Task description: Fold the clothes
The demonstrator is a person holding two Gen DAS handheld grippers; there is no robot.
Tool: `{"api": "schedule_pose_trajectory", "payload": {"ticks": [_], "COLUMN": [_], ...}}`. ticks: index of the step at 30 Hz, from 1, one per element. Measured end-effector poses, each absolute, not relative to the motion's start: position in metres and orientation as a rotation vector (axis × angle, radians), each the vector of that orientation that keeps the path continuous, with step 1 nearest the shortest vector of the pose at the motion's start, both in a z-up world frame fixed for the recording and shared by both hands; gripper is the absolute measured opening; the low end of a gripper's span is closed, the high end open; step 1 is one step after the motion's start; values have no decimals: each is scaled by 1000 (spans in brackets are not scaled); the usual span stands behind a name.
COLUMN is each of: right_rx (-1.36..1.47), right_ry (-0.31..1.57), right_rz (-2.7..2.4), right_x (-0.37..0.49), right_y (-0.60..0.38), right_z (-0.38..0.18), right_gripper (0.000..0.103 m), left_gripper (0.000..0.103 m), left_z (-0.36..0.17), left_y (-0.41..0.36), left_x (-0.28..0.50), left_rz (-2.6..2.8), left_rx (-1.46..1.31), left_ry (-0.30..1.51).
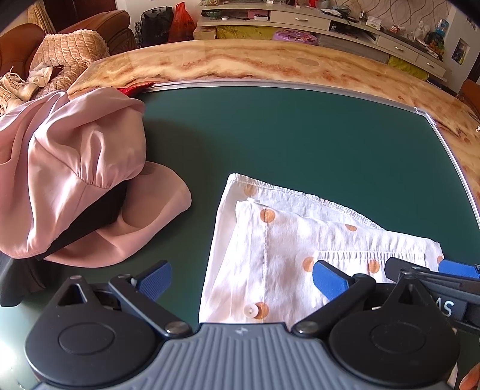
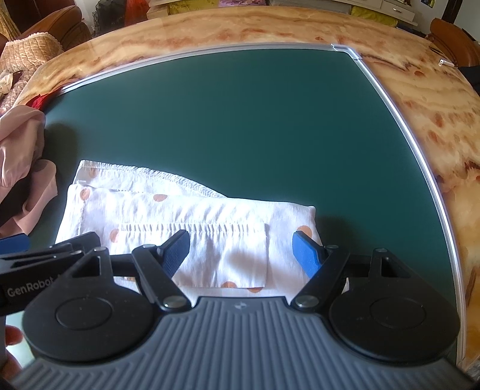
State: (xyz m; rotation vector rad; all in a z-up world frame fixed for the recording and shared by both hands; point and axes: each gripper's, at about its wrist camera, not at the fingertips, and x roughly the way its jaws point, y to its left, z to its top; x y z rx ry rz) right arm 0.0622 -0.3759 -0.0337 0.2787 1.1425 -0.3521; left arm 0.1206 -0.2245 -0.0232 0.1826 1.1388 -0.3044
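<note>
White dotted garment lies folded on green mat, beside pink garment. Left hand-held gripper and right hand-held gripper held wide, nothing gripped. Fabric judged light, limp (thin cotton, likely); doubled hem edge best pinched.

White shirt w/ orange polka dots, white stitching & a white button. Mat was dark green w/ a silver edge. Table was cream marble w/ rust-brown veins. Pink satin garment lay over black cloth. Grippers were black w/ blue pads on grey ribbed bases. Sofa was brown; bag was red.
</note>
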Motion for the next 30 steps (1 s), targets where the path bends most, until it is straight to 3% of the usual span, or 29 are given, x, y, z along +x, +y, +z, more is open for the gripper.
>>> {"api": "schedule_pose_trajectory", "payload": {"ticks": [30], "right_rx": [253], "right_ry": [1149], "right_rz": [-343], "right_x": [57], "right_y": [-367], "right_z": [-30], "right_gripper": [83], "left_gripper": [103], "left_z": [-14], "left_y": [-219], "left_x": [111], "left_rz": [-300], "left_rx": [190], "left_ry": [1127]}}
